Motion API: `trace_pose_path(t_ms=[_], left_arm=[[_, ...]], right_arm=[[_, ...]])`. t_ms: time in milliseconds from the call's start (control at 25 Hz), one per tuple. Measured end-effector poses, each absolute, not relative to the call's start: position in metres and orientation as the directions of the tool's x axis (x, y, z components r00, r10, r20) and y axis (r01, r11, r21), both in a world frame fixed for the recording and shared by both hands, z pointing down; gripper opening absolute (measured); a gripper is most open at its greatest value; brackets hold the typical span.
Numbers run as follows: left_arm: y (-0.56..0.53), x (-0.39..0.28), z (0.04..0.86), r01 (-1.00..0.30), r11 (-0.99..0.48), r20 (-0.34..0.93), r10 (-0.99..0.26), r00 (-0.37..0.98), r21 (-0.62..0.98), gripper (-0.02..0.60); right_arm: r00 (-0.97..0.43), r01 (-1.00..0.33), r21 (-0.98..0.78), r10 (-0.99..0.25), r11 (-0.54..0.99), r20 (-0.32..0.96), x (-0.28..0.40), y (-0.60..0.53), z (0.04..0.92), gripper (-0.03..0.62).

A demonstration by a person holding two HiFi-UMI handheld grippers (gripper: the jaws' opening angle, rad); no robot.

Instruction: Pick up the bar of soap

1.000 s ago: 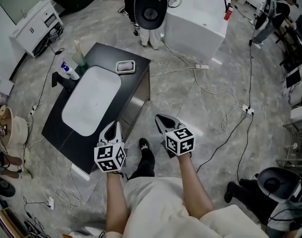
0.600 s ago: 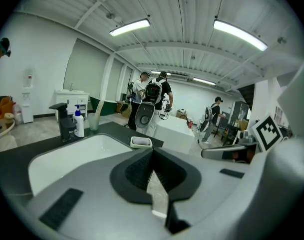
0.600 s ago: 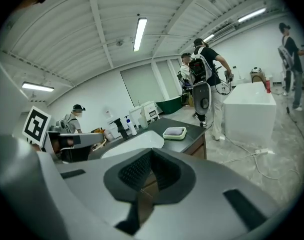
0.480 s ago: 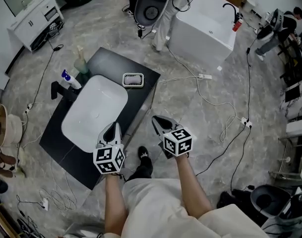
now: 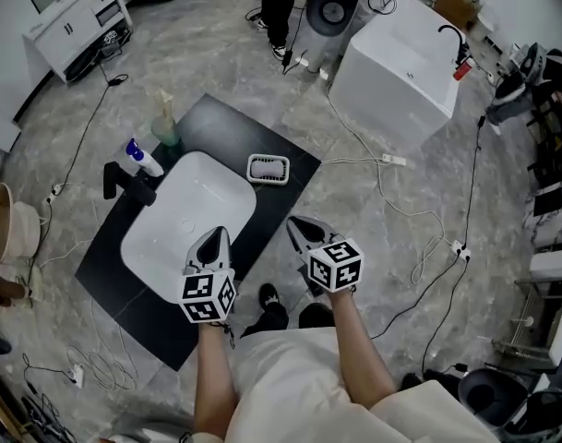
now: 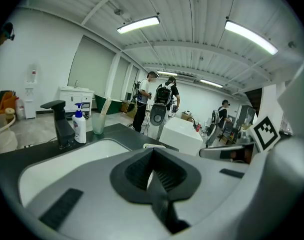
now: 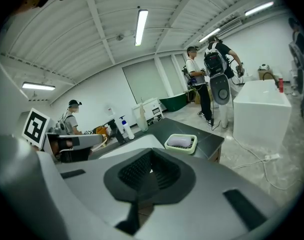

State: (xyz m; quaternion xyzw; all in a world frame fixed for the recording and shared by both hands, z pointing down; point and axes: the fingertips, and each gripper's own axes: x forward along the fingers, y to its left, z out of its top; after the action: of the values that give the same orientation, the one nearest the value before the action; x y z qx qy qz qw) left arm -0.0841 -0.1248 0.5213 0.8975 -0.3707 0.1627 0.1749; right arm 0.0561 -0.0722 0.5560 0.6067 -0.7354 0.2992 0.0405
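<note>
Ceiling tube lights (image 6: 138, 25) flood the room with bright, even light; shadows on the grey floor (image 5: 216, 53) are faint; both gripper views bulge, with black corners; the left gripper (image 6: 152, 169) and right gripper (image 7: 151, 171) look soft near the lens; the background is sharp.

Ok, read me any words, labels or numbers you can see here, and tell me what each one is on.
No text here can be read.
Pump bottle: its label is too blurred to read.
Left gripper and right gripper: their cubes bear black-and-white square patterns, with no letters or digits.
</note>
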Motion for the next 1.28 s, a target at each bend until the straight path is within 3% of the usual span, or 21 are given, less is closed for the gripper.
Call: trace_pose_path(t_ms=[480, 920, 1280], left_arm=[[-0.171, -0.076, 0.507, -0.747, -0.634, 0.404, -0.642, 0.652, 0.199, 0.006], [-0.216, -0.06, 0.517, -0.829, -0.532, 0.434, -0.714, 0.55, 0.174, 0.006], [-0.234, -0.037, 0.534, -0.871, -0.458, 0.457, -0.746, 0.484, 0.175, 0.006]], right_arm=[[-0.318, -0.906, -0.396, -0.856, 0.148, 0.408, 0.063, -0.135, 0.545, 0.006], [-0.503, -0.851, -0.382, -0.769, 0.361, 0.393, 0.073, -0.215, 0.534, 0.006], [-0.573, -0.816, -0.301, -0.627, 0.493, 0.528, 0.088, -0.25, 0.566, 0.005]])
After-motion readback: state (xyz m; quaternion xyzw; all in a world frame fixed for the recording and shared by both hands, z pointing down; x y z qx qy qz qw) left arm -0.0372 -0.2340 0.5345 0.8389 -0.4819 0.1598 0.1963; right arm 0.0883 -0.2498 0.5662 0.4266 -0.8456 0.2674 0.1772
